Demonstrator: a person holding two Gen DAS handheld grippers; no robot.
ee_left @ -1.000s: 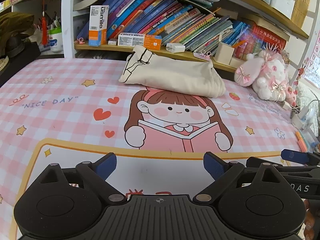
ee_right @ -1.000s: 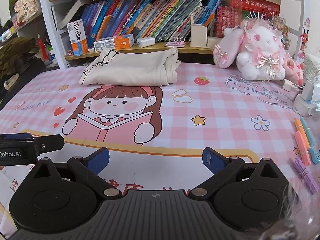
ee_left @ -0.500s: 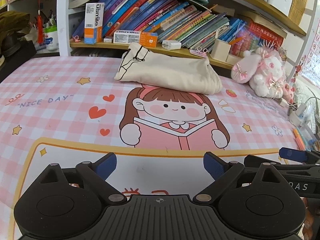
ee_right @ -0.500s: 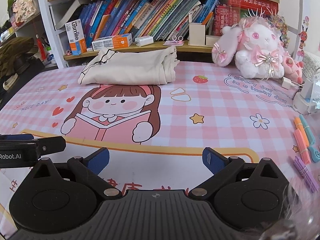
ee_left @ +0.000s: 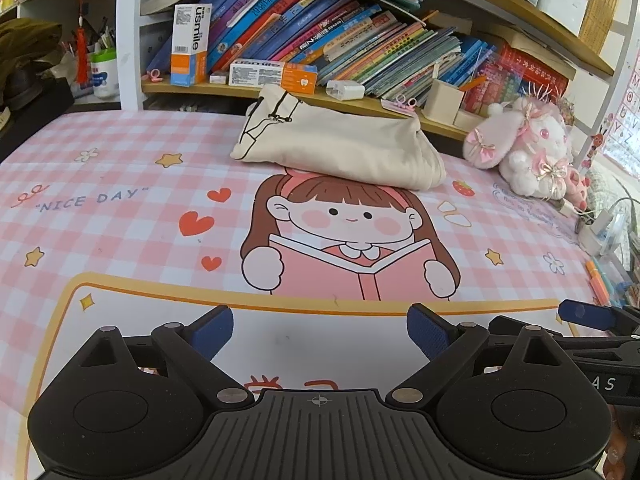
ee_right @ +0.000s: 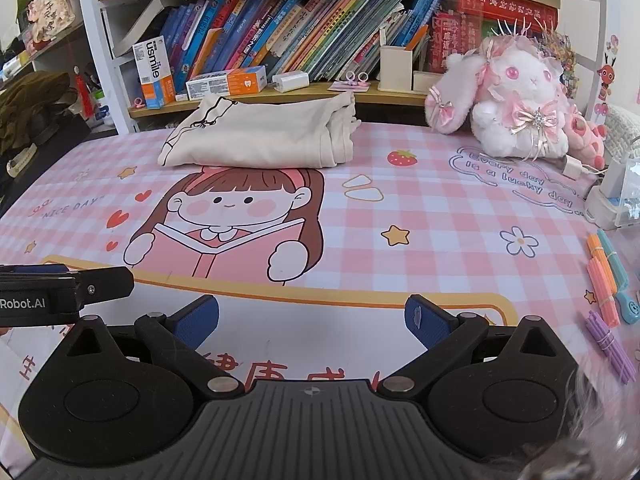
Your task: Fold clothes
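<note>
A cream folded garment [ee_left: 340, 148] [ee_right: 260, 140] with a black line print lies at the far edge of the pink checked table mat [ee_left: 120, 232] [ee_right: 440, 232], just below the bookshelf. My left gripper [ee_left: 320, 330] hovers open over the mat's near white panel, well short of the garment, with nothing between its blue pads. My right gripper [ee_right: 312, 322] is also open and empty, level with the left one. Each gripper's side shows at the edge of the other's view.
A shelf of books [ee_left: 340, 40] and small boxes runs behind the garment. A pink plush rabbit [ee_right: 516, 104] sits at the back right. Coloured stick bundles [ee_right: 604, 280] and a charger with cable [ee_right: 576, 168] lie along the right edge. Dark clothing [ee_left: 24, 52] is piled at far left.
Both grippers have drawn slightly back and the view has shifted a little, the garment now sitting a touch farther. Both stay open; the garment has not moved.
</note>
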